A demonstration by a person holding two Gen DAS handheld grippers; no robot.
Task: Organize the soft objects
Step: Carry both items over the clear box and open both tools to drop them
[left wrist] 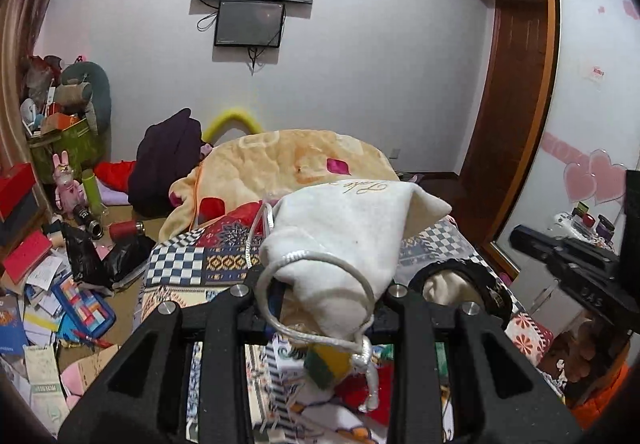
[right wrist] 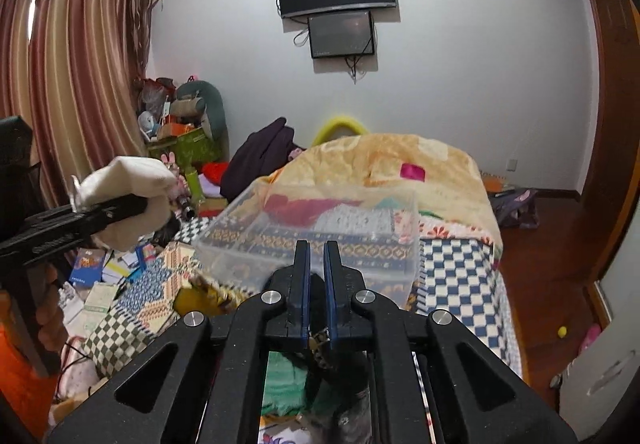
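My left gripper (left wrist: 320, 296) is shut on a white cloth drawstring pouch (left wrist: 344, 236) with a silver cord, held up above the bed; the pouch hides its fingertips. The pouch also shows at the left of the right wrist view (right wrist: 132, 195), in the left gripper. My right gripper (right wrist: 317, 256) is nearly shut, with a small gap between its blue pads (right wrist: 305, 268). A dark strap with a chain (right wrist: 320, 340) sits pinched low between the pads. A clear plastic bin (right wrist: 320, 228) stands on the patterned bedspread (right wrist: 456, 268) just ahead of the right gripper.
A yellow-orange blanket (right wrist: 384, 159) is heaped at the far end of the bed. A dark purple garment (left wrist: 168, 159) lies beyond it. Papers, boxes and toys litter the floor at left (left wrist: 52, 284). A wardrobe (left wrist: 516, 83) stands at right.
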